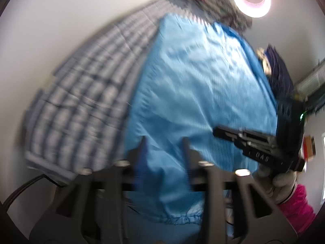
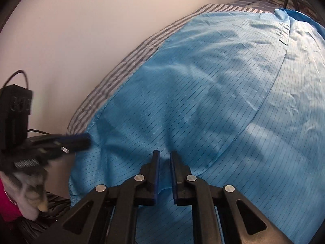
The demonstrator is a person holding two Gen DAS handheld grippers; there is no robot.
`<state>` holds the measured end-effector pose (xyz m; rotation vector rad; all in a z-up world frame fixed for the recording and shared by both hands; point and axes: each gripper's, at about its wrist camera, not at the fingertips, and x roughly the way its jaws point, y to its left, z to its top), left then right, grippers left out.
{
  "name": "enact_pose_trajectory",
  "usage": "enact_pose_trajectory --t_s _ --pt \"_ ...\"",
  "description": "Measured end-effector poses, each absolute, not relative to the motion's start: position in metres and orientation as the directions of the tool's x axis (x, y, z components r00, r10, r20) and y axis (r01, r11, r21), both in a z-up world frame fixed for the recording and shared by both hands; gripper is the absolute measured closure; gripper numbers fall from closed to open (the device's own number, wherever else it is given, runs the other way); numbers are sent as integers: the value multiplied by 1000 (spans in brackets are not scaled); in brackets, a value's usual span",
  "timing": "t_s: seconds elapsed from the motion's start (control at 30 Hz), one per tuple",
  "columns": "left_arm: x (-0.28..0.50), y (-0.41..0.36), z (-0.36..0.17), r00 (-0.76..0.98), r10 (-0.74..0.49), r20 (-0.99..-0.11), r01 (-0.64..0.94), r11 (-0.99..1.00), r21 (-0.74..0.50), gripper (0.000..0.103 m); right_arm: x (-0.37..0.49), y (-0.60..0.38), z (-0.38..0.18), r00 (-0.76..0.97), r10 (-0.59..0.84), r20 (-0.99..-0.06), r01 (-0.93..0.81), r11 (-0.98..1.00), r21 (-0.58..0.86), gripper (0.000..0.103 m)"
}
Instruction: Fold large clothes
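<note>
On the striped bedsheet (image 2: 126,65), the light blue pinstriped garment (image 2: 203,101) lies spread flat, filling the middle of both wrist views; its elastic cuff (image 1: 182,219) sits at about six o'clock in the left view, and a dark seam runs from one o'clock to five o'clock in the right view. A pile of other fabric (image 1: 213,4) rests past it at twelve o'clock.

My left gripper (image 1: 163,142) hovers over the near edge with its jaws apart; cloth shows between the tips, but the blur keeps me from telling whether a fold is pinched. My right gripper (image 2: 163,154) shows a narrow gap between its blue pads (image 2: 156,168), jaws nearly together; I judge it is pinching a thin layer of the garment, though the fabric between the pads is hard to make out. From the right view, the left tool sits at nine o'clock, just beside the garment's corner.

I take this as the step of gripping the near hem. To do it well, I would want both claws biting only the top layer, level with each other, so the fold lifts straight and the sheet stays down.
</note>
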<state>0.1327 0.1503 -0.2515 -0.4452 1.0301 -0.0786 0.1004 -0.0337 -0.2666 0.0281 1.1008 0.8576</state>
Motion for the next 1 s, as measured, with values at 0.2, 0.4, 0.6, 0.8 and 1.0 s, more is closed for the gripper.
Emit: enact_pose_trajectory --t_s 0.2,0.4,0.6,0.8,1.0 --pt "139 196 -274 517 -324 -792 -281 810 -515 36 96 -40 -249 188 653 -734 -603 666 438 79" --pt "147 210 -297 521 -427 -739 -315 708 -632 36 106 -46 -258 135 675 -726 -564 654 504 78" --pt "164 198 -299 511 -465 -723 -286 701 -653 43 109 -43 -262 120 682 -721 -549 651 524 76" --pt "179 168 -302 456 -455 -765 -264 752 -604 97 110 -43 -264 115 683 -721 -540 652 532 78" --pt "176 146 -271 512 -351 -784 -195 842 -504 100 115 -43 -260 134 678 -723 -531 665 525 74"
